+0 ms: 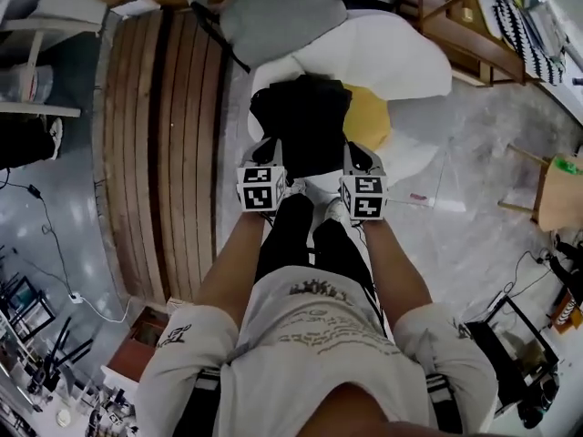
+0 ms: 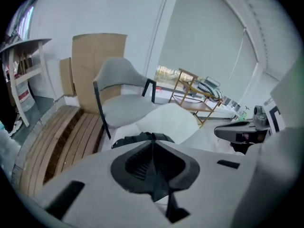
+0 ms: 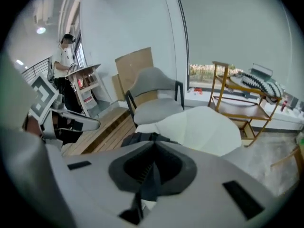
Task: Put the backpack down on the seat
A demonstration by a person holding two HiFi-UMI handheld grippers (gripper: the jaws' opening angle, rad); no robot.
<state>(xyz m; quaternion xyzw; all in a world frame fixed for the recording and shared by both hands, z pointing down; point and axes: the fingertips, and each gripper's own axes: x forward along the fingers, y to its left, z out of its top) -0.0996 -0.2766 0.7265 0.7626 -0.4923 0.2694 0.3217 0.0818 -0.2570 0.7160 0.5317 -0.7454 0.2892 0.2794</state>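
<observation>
The black backpack (image 1: 301, 121) hangs in front of me, over a white cushioned seat (image 1: 401, 62) with a yellow cushion (image 1: 369, 116) on it. My left gripper (image 1: 267, 148) grips it at its near left side and my right gripper (image 1: 357, 153) at its near right. In the left gripper view the jaws (image 2: 153, 160) are shut on a black strap (image 2: 159, 186), with the bag's top (image 2: 142, 139) just beyond. The right gripper view shows the same: jaws (image 3: 153, 167) shut on a black strap (image 3: 149, 186), and the white seat (image 3: 204, 127) behind the bag.
A grey chair (image 1: 278, 12) stands just beyond the white seat. A slatted wooden bench (image 1: 164, 144) runs along the left. A wooden rack (image 1: 455, 25) stands at the far right. A person (image 3: 64, 65) stands by a shelf, far left in the right gripper view.
</observation>
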